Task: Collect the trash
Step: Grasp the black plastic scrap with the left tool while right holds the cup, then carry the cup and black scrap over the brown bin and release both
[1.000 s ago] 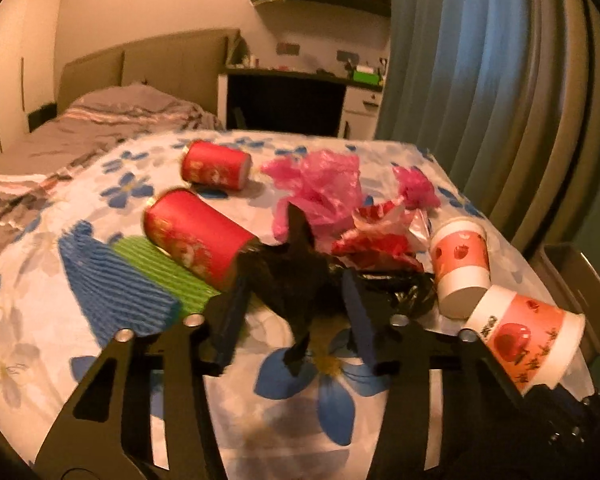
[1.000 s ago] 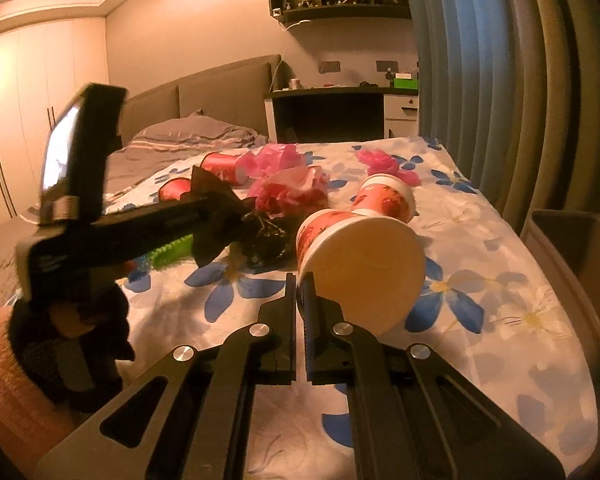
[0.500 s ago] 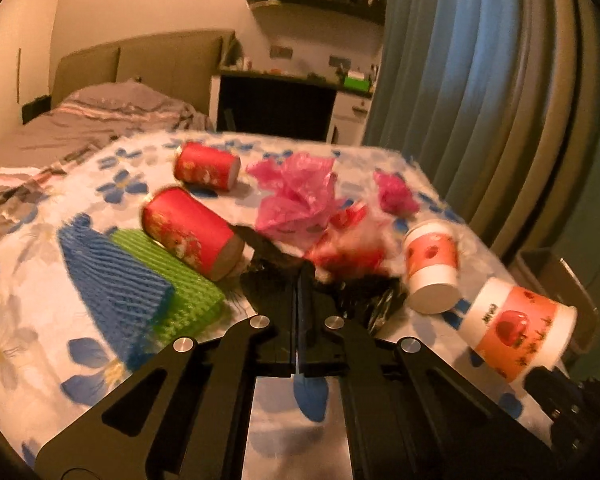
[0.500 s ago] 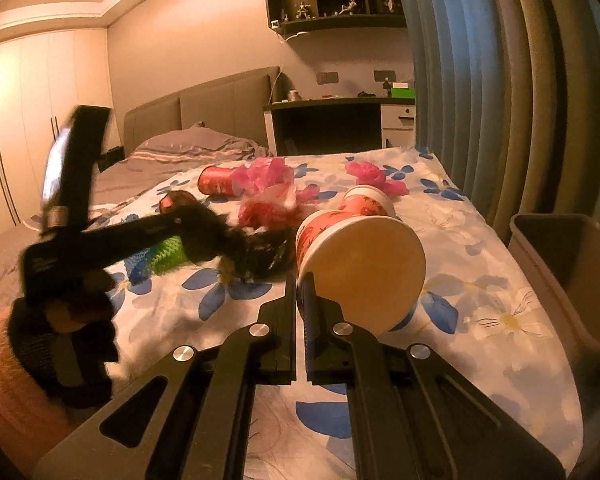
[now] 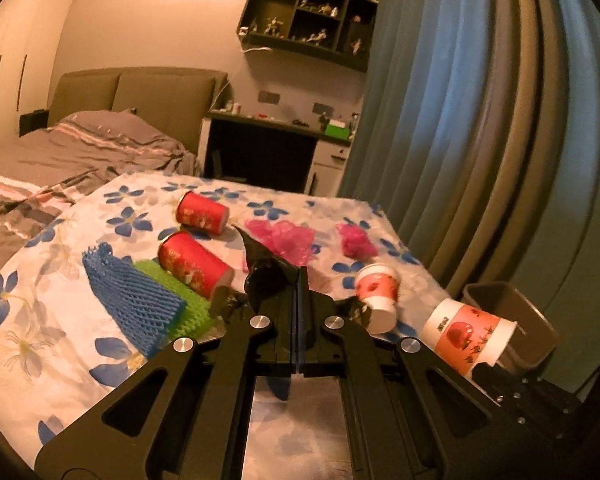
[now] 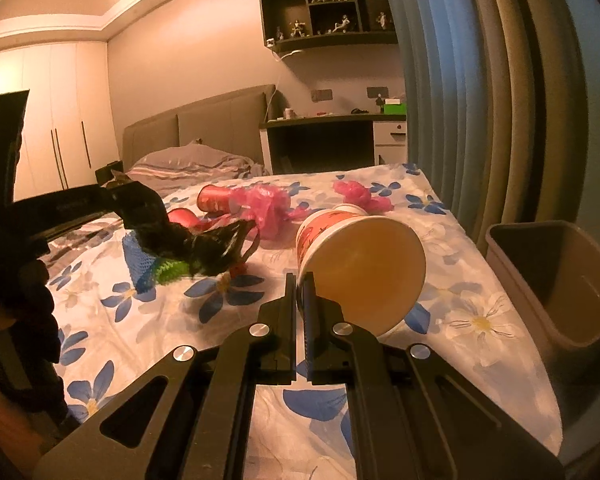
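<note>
Left wrist view, left claw [image 5: 298, 280] clamping black bag [image 5: 266, 276], bag's lower part hidden

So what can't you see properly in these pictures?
- Inside the bin: the right wrist view shows only a bare part of its inside; its far side is cut off by the edge.
- Shelf figures: too small in both views.
- Black bag: the left fingers hide its lower part in the left wrist view.

L gripper [image 5: 299, 280] clamped, R gripper [image 6: 299, 284] clamped.
</note>
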`<act>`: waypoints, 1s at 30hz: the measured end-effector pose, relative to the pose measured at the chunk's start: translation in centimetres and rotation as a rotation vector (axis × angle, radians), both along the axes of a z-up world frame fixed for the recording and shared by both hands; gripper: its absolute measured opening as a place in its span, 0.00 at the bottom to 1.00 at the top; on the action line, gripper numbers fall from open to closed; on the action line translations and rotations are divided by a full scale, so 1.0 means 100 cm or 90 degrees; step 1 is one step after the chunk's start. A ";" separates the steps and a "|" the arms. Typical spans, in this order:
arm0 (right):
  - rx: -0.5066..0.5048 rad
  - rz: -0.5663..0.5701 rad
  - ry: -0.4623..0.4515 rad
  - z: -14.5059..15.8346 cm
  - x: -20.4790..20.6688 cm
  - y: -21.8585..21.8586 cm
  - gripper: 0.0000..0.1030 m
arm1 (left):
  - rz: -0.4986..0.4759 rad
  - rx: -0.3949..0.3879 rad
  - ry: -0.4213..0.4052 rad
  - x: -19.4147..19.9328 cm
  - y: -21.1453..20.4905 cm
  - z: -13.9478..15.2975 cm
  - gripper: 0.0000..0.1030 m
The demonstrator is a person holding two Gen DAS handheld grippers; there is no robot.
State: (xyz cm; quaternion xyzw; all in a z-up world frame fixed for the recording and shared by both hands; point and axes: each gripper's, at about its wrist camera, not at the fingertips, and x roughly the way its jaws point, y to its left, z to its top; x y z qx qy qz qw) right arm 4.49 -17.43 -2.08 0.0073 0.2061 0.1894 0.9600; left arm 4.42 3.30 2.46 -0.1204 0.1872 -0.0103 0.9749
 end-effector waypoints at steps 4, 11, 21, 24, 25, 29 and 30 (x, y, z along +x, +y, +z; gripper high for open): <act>0.006 -0.009 -0.007 0.004 -0.002 -0.010 0.04 | -0.025 0.007 -0.029 -0.009 -0.014 0.013 0.00; 0.012 -0.039 -0.023 0.011 -0.007 -0.032 0.04 | -0.073 0.008 -0.054 -0.006 -0.037 0.025 0.00; 0.015 -0.105 -0.038 0.016 -0.006 -0.077 0.04 | -0.161 0.032 -0.060 0.013 -0.096 0.029 0.00; 0.014 -0.128 -0.044 0.018 -0.006 -0.090 0.04 | -0.193 0.039 -0.063 0.020 -0.118 0.030 0.00; 0.014 -0.137 -0.046 0.018 -0.006 -0.095 0.04 | -0.205 0.041 -0.064 0.024 -0.126 0.030 0.00; 0.010 -0.169 -0.051 0.019 -0.005 -0.114 0.04 | -0.248 0.043 -0.071 0.034 -0.156 0.031 0.00; 0.008 -0.177 -0.051 0.019 -0.005 -0.119 0.04 | -0.256 0.042 -0.073 0.036 -0.162 0.031 0.00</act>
